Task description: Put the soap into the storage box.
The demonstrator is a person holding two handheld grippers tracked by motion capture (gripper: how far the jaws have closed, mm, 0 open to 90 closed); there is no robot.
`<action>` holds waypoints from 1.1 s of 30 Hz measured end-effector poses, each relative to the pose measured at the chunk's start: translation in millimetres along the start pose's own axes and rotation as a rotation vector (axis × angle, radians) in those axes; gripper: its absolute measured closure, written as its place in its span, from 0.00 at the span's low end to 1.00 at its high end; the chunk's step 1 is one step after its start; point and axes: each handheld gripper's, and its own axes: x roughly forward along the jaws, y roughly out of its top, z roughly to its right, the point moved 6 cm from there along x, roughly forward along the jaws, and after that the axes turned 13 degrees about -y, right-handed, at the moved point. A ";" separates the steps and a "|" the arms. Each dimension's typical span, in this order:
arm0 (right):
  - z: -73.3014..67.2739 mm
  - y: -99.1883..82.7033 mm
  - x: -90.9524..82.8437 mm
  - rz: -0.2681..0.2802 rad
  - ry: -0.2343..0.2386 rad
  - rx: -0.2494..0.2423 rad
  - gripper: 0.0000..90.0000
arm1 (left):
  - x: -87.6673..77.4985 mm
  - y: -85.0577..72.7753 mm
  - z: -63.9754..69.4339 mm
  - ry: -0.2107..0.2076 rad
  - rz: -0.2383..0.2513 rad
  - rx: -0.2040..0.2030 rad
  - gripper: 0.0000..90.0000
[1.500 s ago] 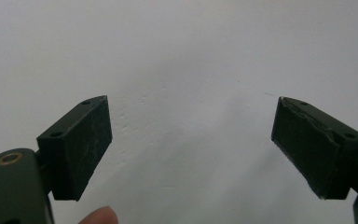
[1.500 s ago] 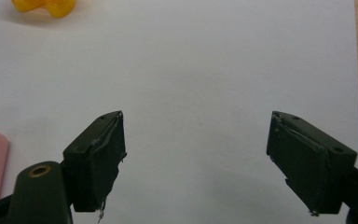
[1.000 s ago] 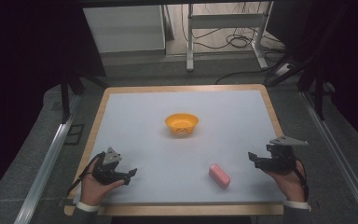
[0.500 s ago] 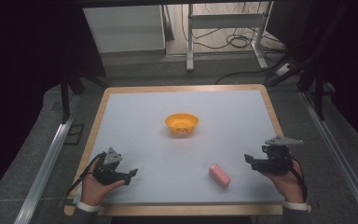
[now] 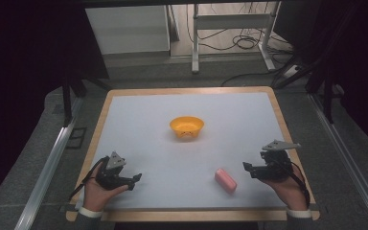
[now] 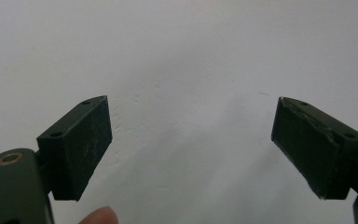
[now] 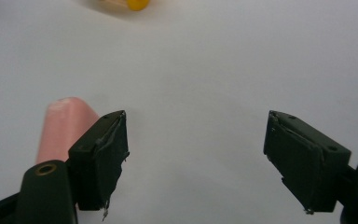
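Pink block (image 5: 225, 180) lower centre-right on white table (image 5: 143, 124), orange bowl (image 5: 187, 127) at centre; left gripper (image 5: 133, 179) and right gripper (image 5: 247, 167) both spread wide, grasping nothing.

No writing, label, brand, number or sign can be read on anything in these views.
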 end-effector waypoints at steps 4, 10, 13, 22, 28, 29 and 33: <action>-9.8 2.6 -2.1 -0.005 0.014 -0.022 0.24 | 0.6 -0.1 0.3 0.000 -0.003 0.001 0.14; -19.0 2.9 0.7 -0.025 0.026 -0.046 0.25 | 0.8 0.5 1.3 -0.017 0.000 0.001 0.14; -24.1 3.3 1.3 -0.033 0.033 -0.056 0.25 | 1.2 -0.3 0.3 -0.004 -0.013 0.006 0.14; -40.2 6.1 -1.0 -0.031 0.071 -0.093 0.25 | 3.4 -0.5 0.3 0.001 -0.013 0.004 0.14; -51.2 6.7 -0.5 -0.037 0.079 -0.123 0.25 | 2.1 -0.2 -0.2 0.001 -0.010 0.003 0.14; -52.7 6.8 -0.7 -0.038 0.078 -0.123 0.26 | 1.9 -0.2 -0.3 0.002 -0.009 0.003 0.14; -56.7 8.0 -0.8 -0.031 0.083 -0.134 0.26 | 2.4 -0.2 -0.2 0.001 -0.009 0.004 0.14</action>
